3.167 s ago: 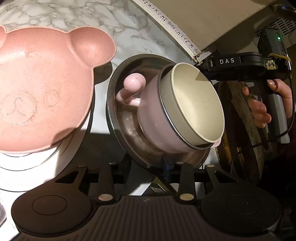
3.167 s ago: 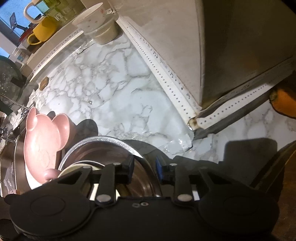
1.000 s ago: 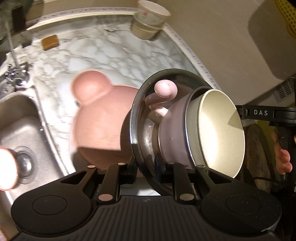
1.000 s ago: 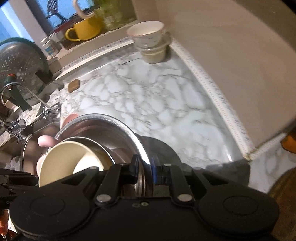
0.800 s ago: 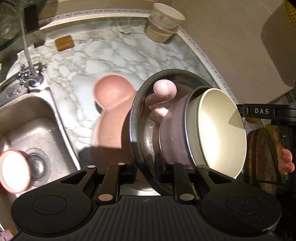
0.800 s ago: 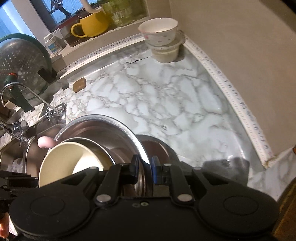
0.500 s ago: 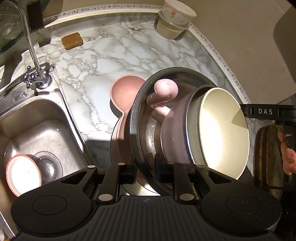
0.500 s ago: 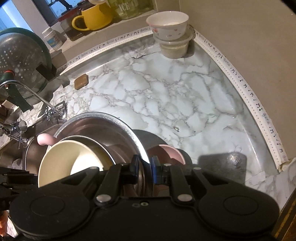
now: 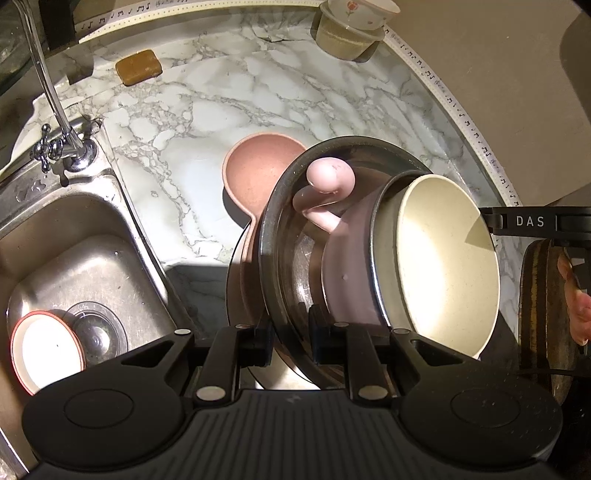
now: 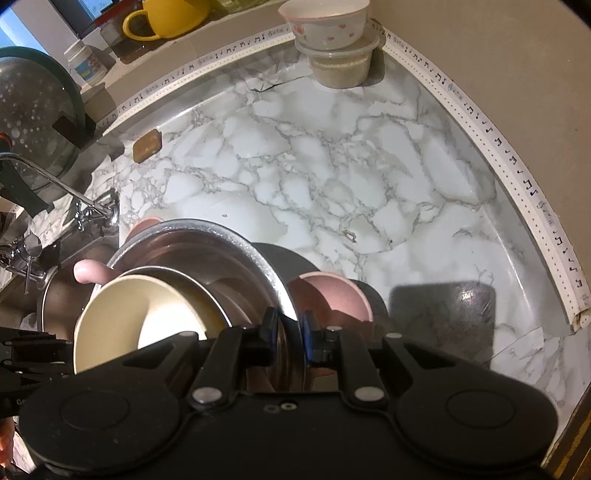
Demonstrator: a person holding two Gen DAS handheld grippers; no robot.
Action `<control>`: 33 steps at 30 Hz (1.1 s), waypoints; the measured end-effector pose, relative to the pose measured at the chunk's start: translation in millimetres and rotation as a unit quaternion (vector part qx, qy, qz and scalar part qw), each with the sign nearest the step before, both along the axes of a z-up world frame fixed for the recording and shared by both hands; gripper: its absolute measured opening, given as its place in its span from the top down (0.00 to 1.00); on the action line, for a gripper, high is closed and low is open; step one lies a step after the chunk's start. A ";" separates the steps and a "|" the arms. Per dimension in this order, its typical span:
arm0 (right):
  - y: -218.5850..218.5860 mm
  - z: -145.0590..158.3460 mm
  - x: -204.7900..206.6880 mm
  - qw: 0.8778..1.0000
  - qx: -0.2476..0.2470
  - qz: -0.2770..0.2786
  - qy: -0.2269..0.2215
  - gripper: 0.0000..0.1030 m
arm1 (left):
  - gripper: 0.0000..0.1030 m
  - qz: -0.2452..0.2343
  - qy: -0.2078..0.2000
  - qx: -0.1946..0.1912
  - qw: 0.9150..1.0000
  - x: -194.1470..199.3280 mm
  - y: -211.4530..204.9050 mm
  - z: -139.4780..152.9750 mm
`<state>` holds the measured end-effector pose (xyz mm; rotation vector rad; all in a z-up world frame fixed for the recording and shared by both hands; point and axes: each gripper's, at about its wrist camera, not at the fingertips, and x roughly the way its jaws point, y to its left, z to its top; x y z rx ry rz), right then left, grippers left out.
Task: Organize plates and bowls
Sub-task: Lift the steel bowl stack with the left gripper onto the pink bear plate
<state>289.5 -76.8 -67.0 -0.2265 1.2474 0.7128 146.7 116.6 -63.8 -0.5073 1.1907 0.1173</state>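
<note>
Both grippers are shut on the rim of a steel bowl (image 9: 291,236), from opposite sides: the left gripper (image 9: 291,332) and the right gripper (image 10: 290,328). The steel bowl (image 10: 207,240) is held above the counter, tilted. Inside it sits a pink handled bowl (image 9: 347,258) with a cream bowl (image 9: 443,258) nested in it; the cream bowl also shows in the right wrist view (image 10: 144,314). Below, a pink bear-shaped bowl (image 9: 258,173) lies on a white plate on the marble counter (image 10: 332,166); one of its ears shows in the right wrist view (image 10: 328,295).
A steel sink (image 9: 66,258) at the left holds a red-rimmed dish (image 9: 44,350), with a tap (image 9: 62,147) behind. A flowered bowl on a plastic tub (image 10: 332,40) stands in the far corner. A brown soap bar (image 9: 138,66) lies near the wall. A colander (image 10: 33,122) and yellow mug (image 10: 166,14) sit beyond.
Both grippers closed on the steel bowl's rim and lifted it with the nested bowls off the counter. The bear bowl and counter now lie farther below.
</note>
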 end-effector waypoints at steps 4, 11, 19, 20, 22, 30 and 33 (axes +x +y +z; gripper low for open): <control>0.6 -4.5 -0.6 1.000 -0.004 0.005 0.003 0.86 | 0.83 0.000 0.004 0.003 1.000 0.4 0.6 -4.0; 1.6 -6.6 -0.6 1.000 -0.007 0.010 0.002 0.86 | 0.83 0.000 0.004 0.005 1.000 1.6 1.6 -4.4; -1.7 -6.9 1.4 1.000 0.004 0.005 0.011 0.83 | 0.83 -0.005 0.002 0.016 1.000 2.4 0.0 -5.0; -2.1 -6.9 1.6 1.000 0.005 0.004 0.012 0.82 | 0.83 -0.005 0.002 0.015 1.000 2.5 0.4 -5.2; -2.2 -6.5 1.4 1.000 0.007 0.003 0.011 0.80 | 0.83 -0.007 0.003 0.019 1.000 2.7 0.4 -5.1; -4.7 -5.7 0.2 1.000 0.012 0.002 0.006 0.76 | 0.82 0.000 0.010 0.022 1.000 1.4 0.1 -4.4; -8.2 -3.3 -1.3 1.000 0.015 0.006 0.004 0.75 | 0.74 0.005 0.005 0.026 1.000 -0.7 -0.5 -0.6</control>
